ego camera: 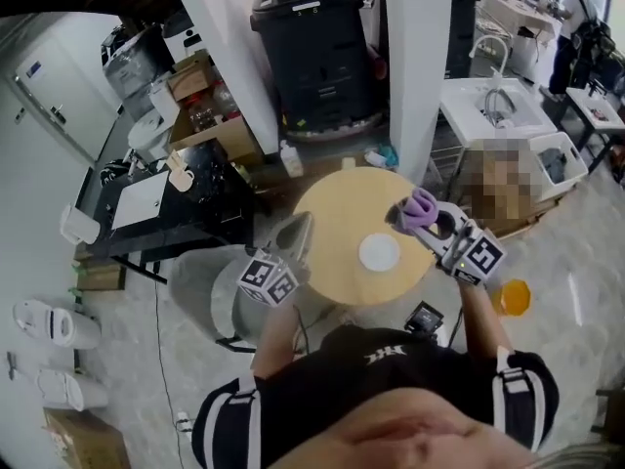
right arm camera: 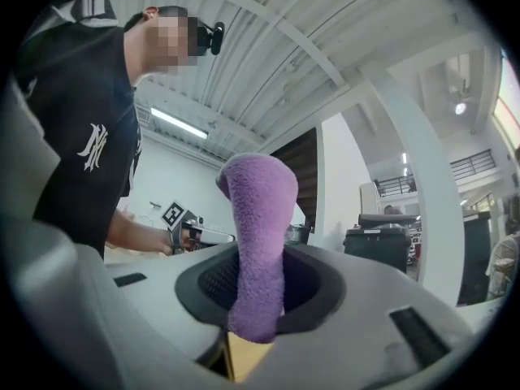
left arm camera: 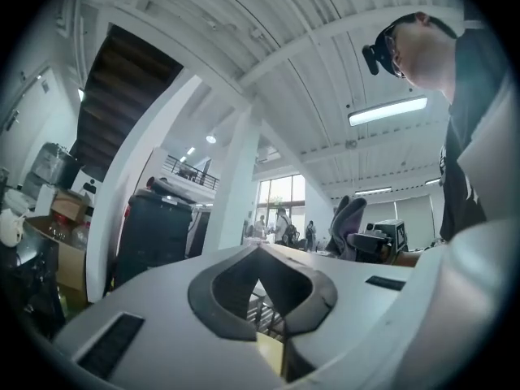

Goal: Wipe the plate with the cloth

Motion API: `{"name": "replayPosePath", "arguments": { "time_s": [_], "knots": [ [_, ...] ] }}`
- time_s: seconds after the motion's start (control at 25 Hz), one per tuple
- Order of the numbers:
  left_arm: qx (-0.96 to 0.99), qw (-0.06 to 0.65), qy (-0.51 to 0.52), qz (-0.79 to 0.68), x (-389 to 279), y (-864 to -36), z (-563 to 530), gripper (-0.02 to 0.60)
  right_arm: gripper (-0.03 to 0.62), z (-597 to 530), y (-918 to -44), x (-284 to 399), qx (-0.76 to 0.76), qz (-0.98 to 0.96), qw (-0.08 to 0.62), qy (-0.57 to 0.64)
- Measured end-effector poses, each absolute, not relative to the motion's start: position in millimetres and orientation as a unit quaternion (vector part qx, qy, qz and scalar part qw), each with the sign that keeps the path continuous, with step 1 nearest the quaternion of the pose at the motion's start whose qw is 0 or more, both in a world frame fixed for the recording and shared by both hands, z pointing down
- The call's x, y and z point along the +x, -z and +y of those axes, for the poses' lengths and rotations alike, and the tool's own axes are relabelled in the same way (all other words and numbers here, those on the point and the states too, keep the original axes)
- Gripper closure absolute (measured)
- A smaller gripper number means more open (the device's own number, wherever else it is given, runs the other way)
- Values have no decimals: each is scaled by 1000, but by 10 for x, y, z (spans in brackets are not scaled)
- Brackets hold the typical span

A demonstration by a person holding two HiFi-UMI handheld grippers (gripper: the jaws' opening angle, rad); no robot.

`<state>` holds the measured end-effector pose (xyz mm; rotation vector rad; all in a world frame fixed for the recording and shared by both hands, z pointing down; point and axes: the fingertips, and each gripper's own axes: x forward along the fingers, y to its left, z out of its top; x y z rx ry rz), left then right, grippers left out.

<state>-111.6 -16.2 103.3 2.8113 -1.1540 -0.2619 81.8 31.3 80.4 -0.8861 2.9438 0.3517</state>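
Note:
A small white plate [ego camera: 379, 252] lies flat on the round wooden table [ego camera: 337, 218], right of its middle. My right gripper [ego camera: 422, 213] hangs over the table's right edge, shut on a purple cloth [ego camera: 418, 206] that bunches out past its tips. In the right gripper view the purple cloth [right arm camera: 258, 242] stands up between the closed jaws. My left gripper [ego camera: 296, 231] is over the table's left edge, shut with nothing in it [left arm camera: 260, 258]. Both are lifted off the table and apart from the plate.
A large black bin [ego camera: 317, 52] stands behind the table between two white pillars. A black desk [ego camera: 166, 198] with boxes is at the left, a white sink unit [ego camera: 493, 106] at the right. An orange object [ego camera: 514, 297] lies on the floor right of the table.

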Motion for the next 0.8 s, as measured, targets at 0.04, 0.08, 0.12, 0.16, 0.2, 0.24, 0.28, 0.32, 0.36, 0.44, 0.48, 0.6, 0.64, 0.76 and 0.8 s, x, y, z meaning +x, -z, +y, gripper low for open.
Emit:
{"name": "replayPosePath", "arguments": {
  "time_s": [0.04,0.08,0.12,0.16,0.2,0.24,0.28,0.32,0.36,0.44,0.48,0.6,0.64,0.76,0.8],
  "knots": [
    [923,53,77,-374,-1003,-1063,-63,575,503,439,-804,900,-287,950,21,-124],
    [925,60,71,-368,-890,-1078,47,575,503,550,-823,991,-294,945,6,-141],
    [928,64,66,-360,-789,-1085,169,575,503,643,-857,1083,-309,938,-14,-155],
    [931,66,62,-354,-711,-1091,298,575,503,720,-894,1164,-326,931,-29,-159],
    [933,65,58,-349,-658,-1103,424,575,503,783,-928,1229,-340,927,-35,-154],
    [934,65,54,-347,-626,-1121,540,575,503,838,-956,1277,-348,926,-33,-144],
    [935,65,50,-346,-605,-1142,645,574,503,892,-981,1311,-349,927,-27,-134],
    [935,65,45,-346,-583,-1166,742,574,503,954,-1009,1333,-345,930,-19,-127],
    [935,65,40,-345,-557,-1190,836,574,502,1028,-1043,1345,-339,933,-13,-123],
    [937,61,28,-342,-490,-1229,1008,575,502,1192,-1142,1343,-328,936,-17,-123],
    [939,56,21,-340,-457,-1236,1082,575,502,1271,-1195,1335,-326,937,-23,-125],
    [941,43,5,-335,-453,-1199,1268,575,502,1487,-1243,1274,-319,940,-17,-123],
    [941,41,4,-335,-493,-1179,1318,575,502,1547,-1220,1247,-319,940,-12,-120],
    [941,38,15,-335,-668,-1111,1451,574,502,1725,-1106,1150,-322,939,-19,-123],
    [942,37,22,-333,-714,-1075,1505,574,502,1795,-1053,1124,-322,938,-22,-128]
  ]
}}
